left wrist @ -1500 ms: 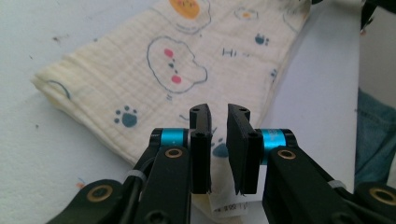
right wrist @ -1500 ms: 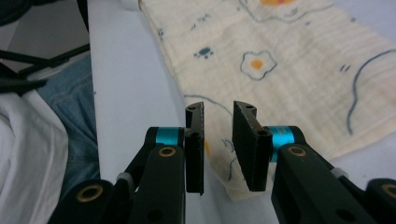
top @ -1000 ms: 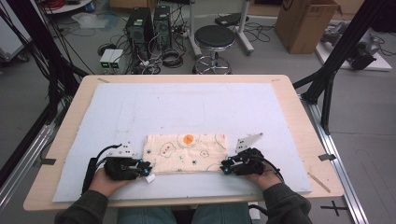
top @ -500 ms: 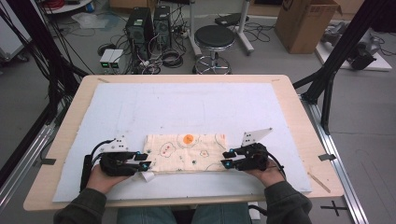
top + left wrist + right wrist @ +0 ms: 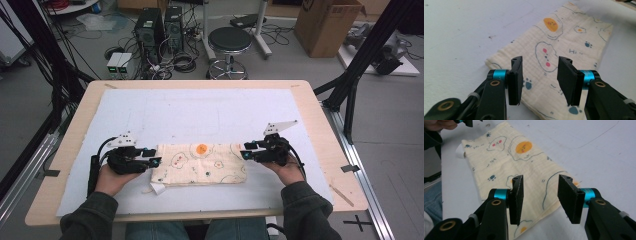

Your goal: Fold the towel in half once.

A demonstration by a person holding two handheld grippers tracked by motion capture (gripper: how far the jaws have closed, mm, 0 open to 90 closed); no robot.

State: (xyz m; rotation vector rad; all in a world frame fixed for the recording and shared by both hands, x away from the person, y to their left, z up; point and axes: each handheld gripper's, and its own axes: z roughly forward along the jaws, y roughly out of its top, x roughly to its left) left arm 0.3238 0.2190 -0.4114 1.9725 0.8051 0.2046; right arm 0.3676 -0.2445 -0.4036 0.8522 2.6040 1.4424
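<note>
I note the folded cloth point(image 5: 200, 164) flat on the white mat point(image 5: 200, 110), near corner hidden. Left gripper point(image 5: 539, 75) and right gripper point(image 5: 539, 195): jaws just opening, holding nothing.

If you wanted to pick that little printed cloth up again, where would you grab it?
Probably the two short ends of the folded cloth, one gripper from each side. It lies flat and long across the table, and the left gripper and right gripper stand open beside those ends.
</note>
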